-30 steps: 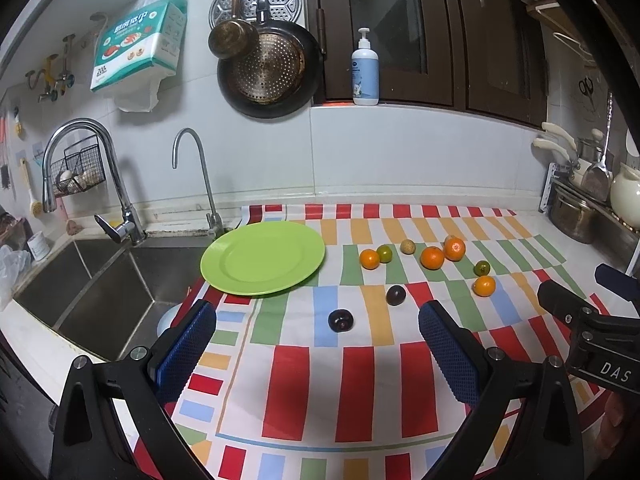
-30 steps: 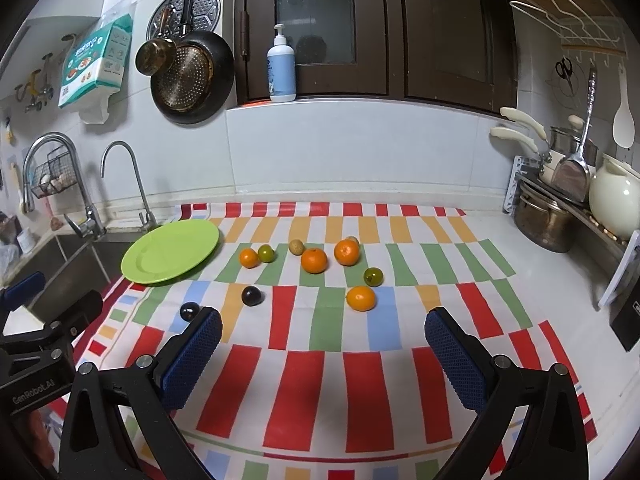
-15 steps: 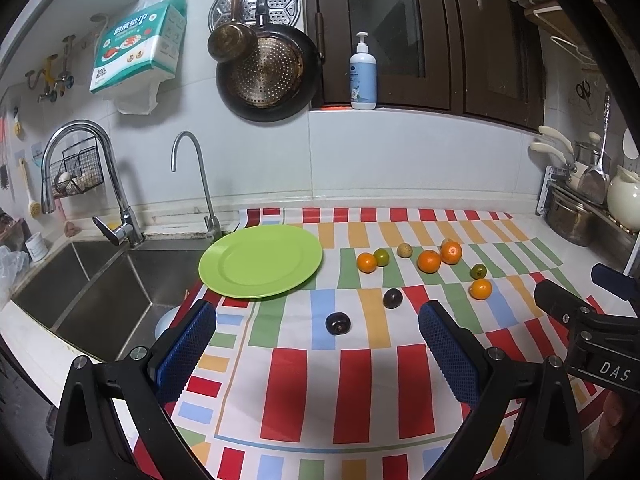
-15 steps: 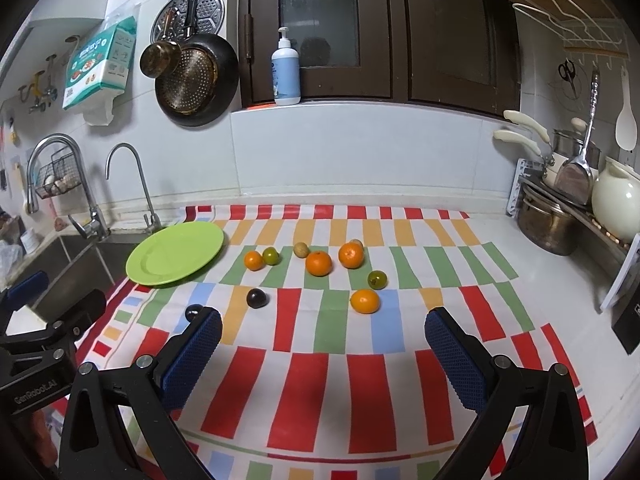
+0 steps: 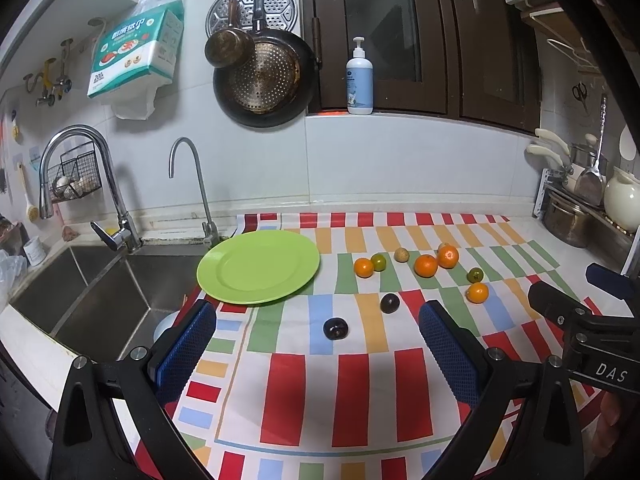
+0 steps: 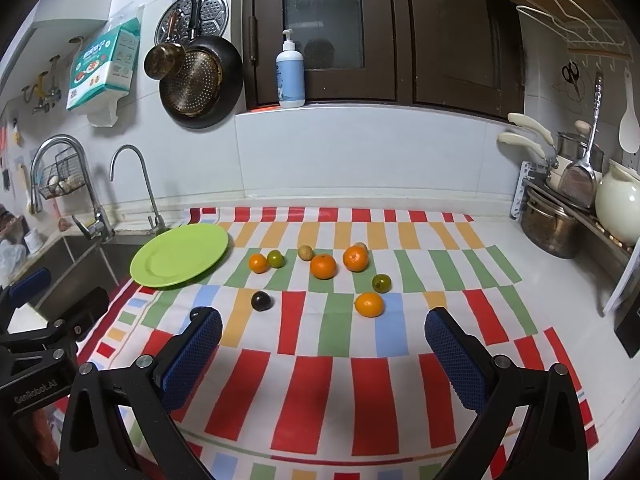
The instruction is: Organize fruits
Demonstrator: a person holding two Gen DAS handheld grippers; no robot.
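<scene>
An empty green plate [image 5: 258, 266] [image 6: 180, 254] lies on the striped cloth beside the sink. Several small fruits lie right of it: oranges [image 5: 425, 265] [image 6: 323, 266], green citrus [image 5: 378, 262] [image 6: 381, 283], a tan fruit [image 5: 401, 255] and two dark plums [image 5: 335, 328] [image 6: 261, 301]. My left gripper [image 5: 318, 354] is open and empty, above the cloth with the near plum just ahead. My right gripper [image 6: 322, 356] is open and empty, short of the fruits. Its left finger partly hides the other plum [image 6: 196, 314].
A steel sink [image 5: 92, 288] with two taps lies to the left. Pots, a cream kettle [image 6: 618, 204] and utensils crowd the right end of the counter. A pan [image 5: 264, 80] and a soap bottle [image 5: 359, 80] are on the back wall.
Both grippers have drifted a little, so the fruits and plate sit slightly differently in each view. Both stay open and nothing on the cloth has moved.
</scene>
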